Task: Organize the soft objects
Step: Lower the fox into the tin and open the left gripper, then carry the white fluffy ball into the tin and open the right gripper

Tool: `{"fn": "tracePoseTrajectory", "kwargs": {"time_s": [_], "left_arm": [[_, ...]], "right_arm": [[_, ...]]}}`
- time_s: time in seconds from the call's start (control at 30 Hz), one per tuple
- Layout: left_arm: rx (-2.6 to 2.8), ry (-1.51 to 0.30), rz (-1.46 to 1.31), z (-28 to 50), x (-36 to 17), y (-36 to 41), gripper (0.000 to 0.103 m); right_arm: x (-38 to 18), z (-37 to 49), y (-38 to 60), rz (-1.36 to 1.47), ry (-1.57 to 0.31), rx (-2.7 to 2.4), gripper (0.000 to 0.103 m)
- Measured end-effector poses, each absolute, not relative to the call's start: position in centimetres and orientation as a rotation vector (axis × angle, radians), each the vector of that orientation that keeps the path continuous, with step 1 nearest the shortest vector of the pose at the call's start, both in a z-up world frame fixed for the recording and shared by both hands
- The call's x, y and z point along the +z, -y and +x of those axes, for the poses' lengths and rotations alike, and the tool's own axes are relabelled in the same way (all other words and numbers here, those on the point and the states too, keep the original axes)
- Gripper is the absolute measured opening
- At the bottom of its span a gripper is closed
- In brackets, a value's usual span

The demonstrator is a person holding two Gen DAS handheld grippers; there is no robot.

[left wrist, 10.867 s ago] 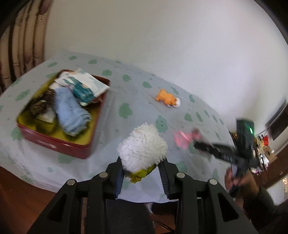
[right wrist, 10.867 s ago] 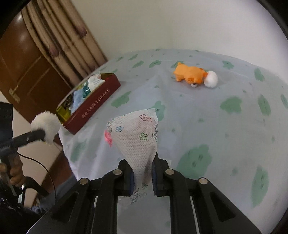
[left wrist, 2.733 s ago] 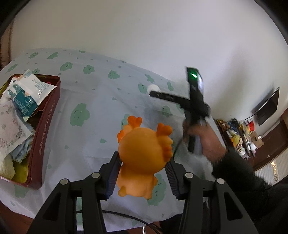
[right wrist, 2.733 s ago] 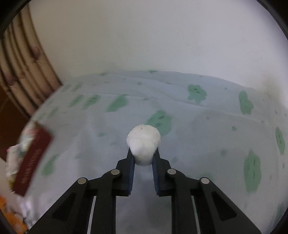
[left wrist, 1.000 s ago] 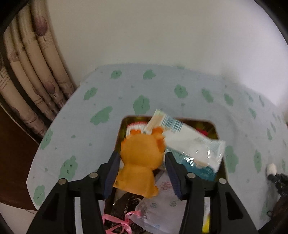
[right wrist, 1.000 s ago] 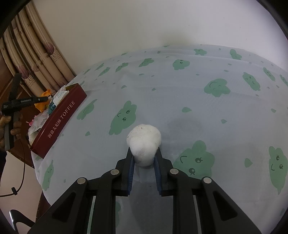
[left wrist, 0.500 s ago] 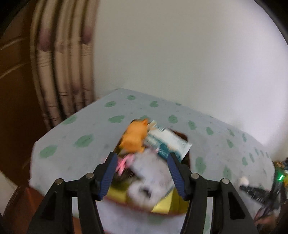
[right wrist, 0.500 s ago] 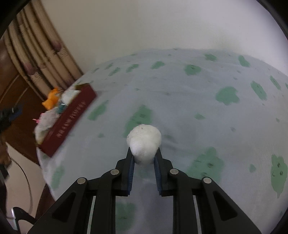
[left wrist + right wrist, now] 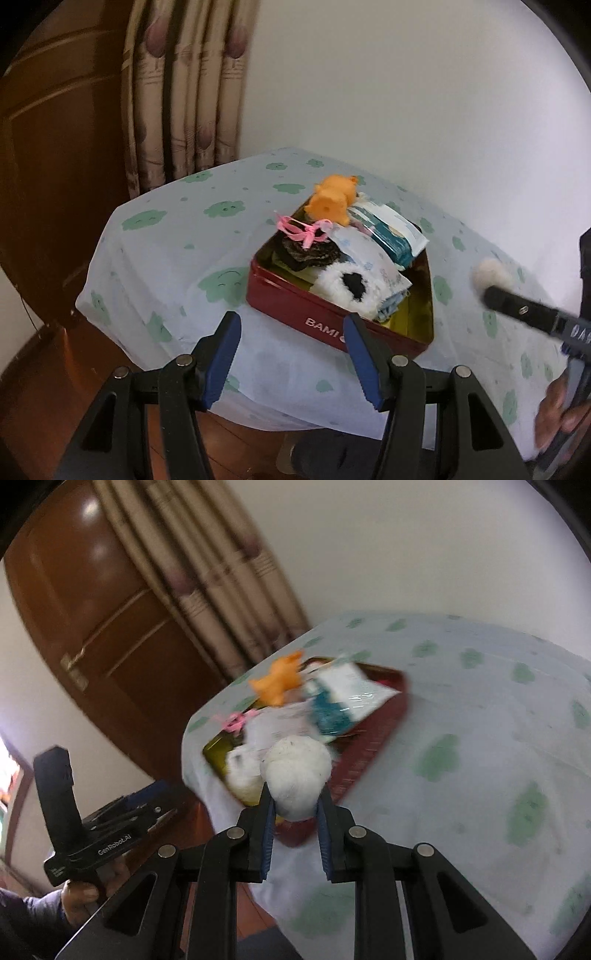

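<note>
Right gripper [image 9: 294,814] clamps white pom-pom [image 9: 296,775], carrying it toward the red tin [image 9: 295,306]. Left gripper [image 9: 291,354] spread wide, empty, near the tin's front. Orange plush toy [image 9: 332,199] tops the pile. Next: position over tin, release.

The red tin [image 9: 295,306] stands on the counter [image 9: 177,243] with the cloud-pattern cloth. On the far corner of the tin sits the orange plush toy [image 9: 332,201]. In front of the tin, the left gripper [image 9: 291,354] is wide apart and empty. To the right of the tin, the right gripper [image 9: 496,290] pinches a white ball [image 9: 489,273].
</note>
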State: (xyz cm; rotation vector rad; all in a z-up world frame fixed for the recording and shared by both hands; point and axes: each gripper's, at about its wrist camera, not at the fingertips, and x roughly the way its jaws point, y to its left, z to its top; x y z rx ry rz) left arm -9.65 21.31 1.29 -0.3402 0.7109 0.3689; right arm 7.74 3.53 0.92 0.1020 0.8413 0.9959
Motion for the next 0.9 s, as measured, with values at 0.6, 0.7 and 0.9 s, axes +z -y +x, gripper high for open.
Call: {"fn": "tracePoseTrajectory", "kwargs": {"time_s": [0.6, 0.7, 0.9], "left_arm": [[0.326, -0.763, -0.357, -9.1, 0.9, -21.5, 0.060], [0.331, -0.760, -0.364, -9.2, 0.9, -21.6, 0.060], [0.350, -0.747, -0.363, -9.3, 1.1, -22.0, 0.060]], "right_arm": [[-1.7, 7.6, -8.4, -0.023, -0.894, 0.965, 0.023], [-1.7, 7.6, -8.4, -0.013, -0.891, 0.968, 0.024], [-1.3, 7.8, -8.0, 0.009, -0.876, 0.972, 0.045]]}}
